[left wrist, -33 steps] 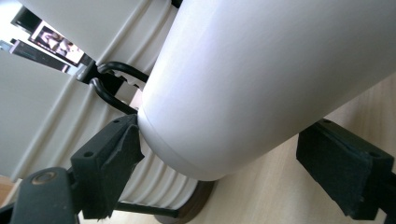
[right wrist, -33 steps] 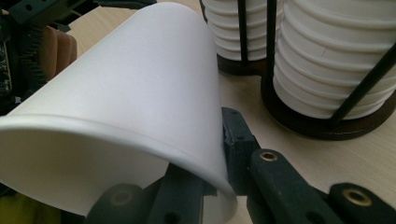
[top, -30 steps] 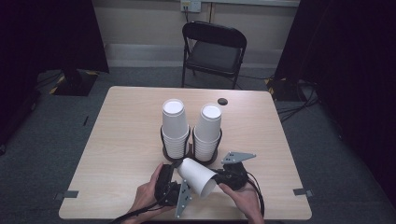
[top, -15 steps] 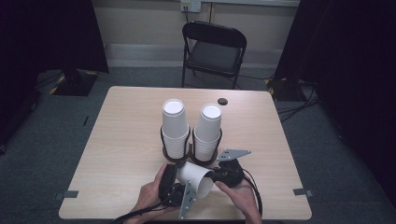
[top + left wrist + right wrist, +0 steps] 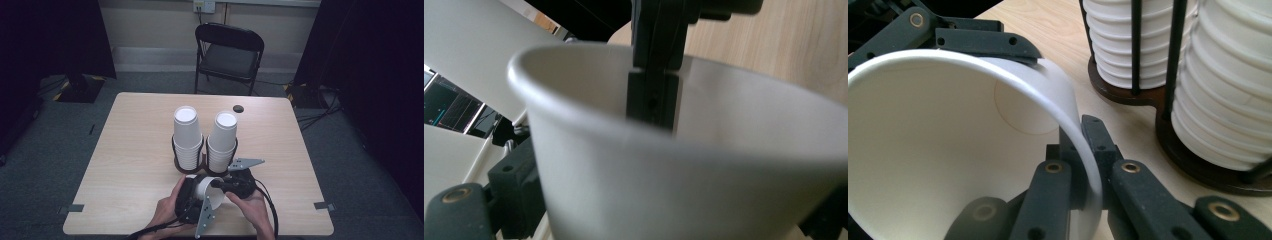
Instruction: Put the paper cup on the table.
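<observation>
Cup (image 5: 209, 192) is sitting lower and nearer the counter (image 5: 125, 165) edge than a second ago, still on its side between both claws — looks like a hand-over or re-grip in progress. Right claw (image 5: 1087, 192) is pinching the cup's rim, jaws closed down to wall thickness, one inside, one outside. Left claw (image 5: 186, 199) is pressing against the cup's outside; how wide it's open, can't tell. Further back — two cup stacks (image 5: 205, 137) standing upright in their holder (image 5: 1148, 95), untouched.
</observation>
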Demonstrator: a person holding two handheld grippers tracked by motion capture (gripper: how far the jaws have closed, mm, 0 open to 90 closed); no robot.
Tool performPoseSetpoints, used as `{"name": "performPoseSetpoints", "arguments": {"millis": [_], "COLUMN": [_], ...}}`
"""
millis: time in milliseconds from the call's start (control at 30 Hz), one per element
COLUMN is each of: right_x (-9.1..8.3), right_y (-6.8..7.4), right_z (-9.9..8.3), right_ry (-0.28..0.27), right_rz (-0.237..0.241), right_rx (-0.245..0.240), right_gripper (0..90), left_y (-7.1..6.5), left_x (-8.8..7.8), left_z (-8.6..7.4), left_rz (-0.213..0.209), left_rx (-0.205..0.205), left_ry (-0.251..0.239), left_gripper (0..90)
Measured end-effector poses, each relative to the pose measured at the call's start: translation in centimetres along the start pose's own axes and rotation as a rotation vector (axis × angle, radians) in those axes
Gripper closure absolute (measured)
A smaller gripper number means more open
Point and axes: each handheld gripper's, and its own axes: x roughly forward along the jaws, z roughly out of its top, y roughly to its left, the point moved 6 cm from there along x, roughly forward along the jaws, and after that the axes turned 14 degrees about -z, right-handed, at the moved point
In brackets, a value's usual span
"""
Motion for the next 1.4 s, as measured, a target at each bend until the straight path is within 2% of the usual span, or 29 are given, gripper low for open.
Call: {"name": "performPoseSetpoints", "arguments": {"millis": [167,200,233,267,300,400,467,600,633,667,700,800,833,933,967,1267,1300,1333,1400], "right_x": [0.2,0.3,0.4,0.4,0.7,0.9,0.9,1.0,0.9,0.9,0.8,0.7,0.7,0.7,0.7,0.5,0.4,0.3,0.1], "right_y": [0.1,0.1,0.1,0.1,0.2,0.4,0.4,0.5,0.5,0.5,0.5,0.5,0.5,0.4,0.3,0.2,0.2,0.2,0.1], "right_z": [0.1,0.1,0.0,0.0,-0.1,-0.1,-0.1,-0.1,0.0,0.0,0.0,0.1,0.1,0.2,0.2,0.6,0.6,0.6,0.6], "right_ry": [0.004,0.006,0.023,0.023,0.040,0.052,0.046,0.046,0.039,0.039,0.031,0.021,0.019,0.012,0.002,-0.049,-0.058,-0.063,-0.080], "right_rz": [0.010,0.012,0.016,0.016,0.022,0.026,0.023,0.028,0.020,0.020,0.018,0.014,0.015,0.012,0.010,-0.008,-0.010,-0.015,-0.022], "right_rx": [0.006,0.006,0.007,0.007,0.005,0.002,0.006,0.004,0.003,0.003,0.009,0.018,0.017,0.022,0.028,0.045,0.050,0.055,0.056], "right_gripper": [88.6,88.6,88.6,88.6,88.4,88.4,88.4,88.2,88.2,88.2,87.8,86.2,85.8,83.9,82.0,75.0,72.7,71.9,68.5], "left_y": [-0.1,-0.1,0.0,0.0,-0.1,-0.1,-0.1,-0.1,0.0,0.0,0.1,0.1,0.1,0.2,0.5,1.2,1.4,1.4,1.6], "left_x": [0.2,0.2,0.1,0.1,0.1,0.1,0.1,-0.1,-0.1,-0.1,-0.2,-0.2,-0.2,-0.2,-0.2,-0.4,-0.4,-0.4,-0.4], "left_z": [0.3,0.3,0.2,0.2,0.5,0.6,0.5,0.5,0.6,0.6,0.6,0.4,0.3,0.1,-0.1,-0.9,-1.1,-1.1,-1.3], "left_rz": [-0.003,-0.017,-0.019,-0.019,-0.014,-0.012,-0.013,-0.011,-0.002,-0.002,-0.011,0.001,-0.008,-0.003,0.005,0.014,0.012,0.012,0.013], "left_rx": [-0.019,-0.014,-0.005,-0.005,0.013,0.016,0.000,-0.008,-0.019,-0.019,-0.041,-0.061,-0.067,-0.071,-0.092,-0.159,-0.184,-0.184,-0.223], "left_ry": [-0.026,-0.027,-0.004,-0.004,-0.010,-0.010,-0.025,-0.019,-0.040,-0.040,-0.057,-0.062,-0.060,-0.059,-0.065,-0.070,-0.084,-0.084,-0.102], "left_gripper": [8.9,8.9,8.9,8.7,8.4,7.9,7.8,8.5,8.8,9.2,9.5,9.9,9.9,10.2,10.3,10.5,10.5,10.5,10.5]}}
